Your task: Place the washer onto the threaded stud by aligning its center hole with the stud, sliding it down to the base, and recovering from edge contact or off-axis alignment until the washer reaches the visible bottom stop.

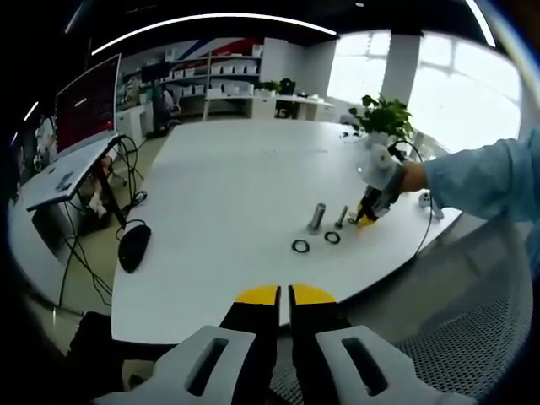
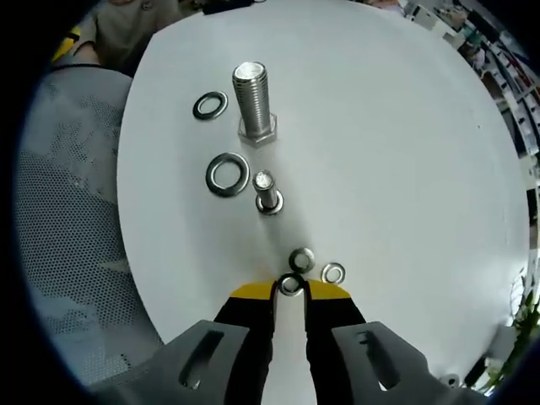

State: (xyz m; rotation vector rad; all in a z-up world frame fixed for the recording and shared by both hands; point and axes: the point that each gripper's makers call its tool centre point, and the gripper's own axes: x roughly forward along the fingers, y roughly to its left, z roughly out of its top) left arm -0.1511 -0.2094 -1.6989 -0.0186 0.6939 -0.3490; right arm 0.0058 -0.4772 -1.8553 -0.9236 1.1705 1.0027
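Note:
Two threaded studs stand upright on the white table (image 2: 405, 152): a large bolt (image 2: 251, 101) (image 1: 317, 216) and a smaller bolt (image 2: 267, 191) (image 1: 341, 217). A large washer (image 2: 228, 174) (image 1: 300, 245) and a medium washer (image 2: 209, 105) (image 1: 332, 237) lie flat beside them. My right gripper (image 2: 291, 292) (image 1: 369, 218) is low over the table, its yellow tips closed on a small washer (image 2: 291, 285). A nut (image 2: 301, 259) and another small washer (image 2: 332, 272) lie just beyond the tips. My left gripper (image 1: 285, 295) is shut with nothing in it, off the table's near edge.
A black mouse (image 1: 133, 246) with its cable lies at the table's left edge. A potted plant (image 1: 384, 118) stands at the far right. A person's hand and blue sleeve (image 1: 481, 177) hold the right gripper. A mesh chair seat (image 2: 76, 228) is beside the table.

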